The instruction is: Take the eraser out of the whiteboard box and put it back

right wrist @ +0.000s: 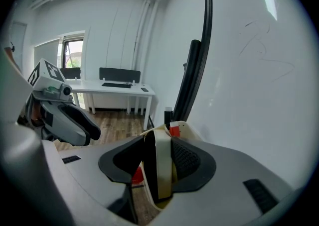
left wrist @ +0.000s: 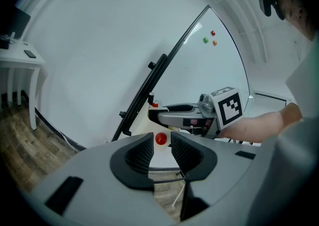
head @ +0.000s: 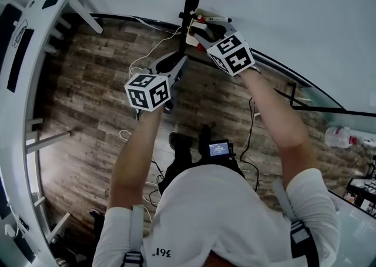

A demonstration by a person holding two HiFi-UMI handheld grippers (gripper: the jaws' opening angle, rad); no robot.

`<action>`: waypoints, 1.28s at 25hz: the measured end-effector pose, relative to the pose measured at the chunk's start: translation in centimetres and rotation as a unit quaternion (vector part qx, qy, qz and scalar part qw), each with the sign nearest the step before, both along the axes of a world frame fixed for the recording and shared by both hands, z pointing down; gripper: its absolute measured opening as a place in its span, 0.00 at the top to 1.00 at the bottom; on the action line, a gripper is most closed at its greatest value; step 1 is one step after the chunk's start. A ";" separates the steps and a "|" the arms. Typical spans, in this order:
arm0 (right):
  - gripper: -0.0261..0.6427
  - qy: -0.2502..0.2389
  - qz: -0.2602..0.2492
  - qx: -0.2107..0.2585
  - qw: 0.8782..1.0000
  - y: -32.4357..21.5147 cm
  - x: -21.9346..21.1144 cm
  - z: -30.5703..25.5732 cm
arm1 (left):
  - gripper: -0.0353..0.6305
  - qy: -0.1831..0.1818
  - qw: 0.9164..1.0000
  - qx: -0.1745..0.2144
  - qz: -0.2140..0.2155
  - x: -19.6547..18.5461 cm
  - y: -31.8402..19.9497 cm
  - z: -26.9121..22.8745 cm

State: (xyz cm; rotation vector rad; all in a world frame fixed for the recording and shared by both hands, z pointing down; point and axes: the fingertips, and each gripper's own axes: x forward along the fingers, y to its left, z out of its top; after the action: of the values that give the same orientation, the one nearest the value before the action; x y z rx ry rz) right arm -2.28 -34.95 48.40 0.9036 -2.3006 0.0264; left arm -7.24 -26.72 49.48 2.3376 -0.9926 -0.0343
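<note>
Wood-plank floor (head: 88,113) runs under the person up to a whiteboard (head: 294,13) on a black stand. Nearest, the left tongs (left wrist: 161,145) hang short of the board, jaws apart with nothing between them; a small red thing shows beyond the gap. Farther on, the right tongs (right wrist: 160,145) are clamped on the eraser (right wrist: 162,166), which stands on edge, black felt to the left, cream body to the right. Its far end lies at the mouth of the cream whiteboard box (right wrist: 190,129), fixed by the stand post at the board's lower edge.
</note>
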 end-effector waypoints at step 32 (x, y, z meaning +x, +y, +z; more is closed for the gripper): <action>0.80 -0.066 0.029 0.073 0.995 3.5 2.9 -9.9 | 0.78 -0.001 0.997 0.077 -0.011 -0.5 0.9 -8.6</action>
State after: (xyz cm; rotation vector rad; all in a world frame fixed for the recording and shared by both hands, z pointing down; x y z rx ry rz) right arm 0.64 -31.44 38.53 1.0727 -2.4230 -0.0601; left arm -7.72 -25.83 40.92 2.4669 -1.0488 -0.1225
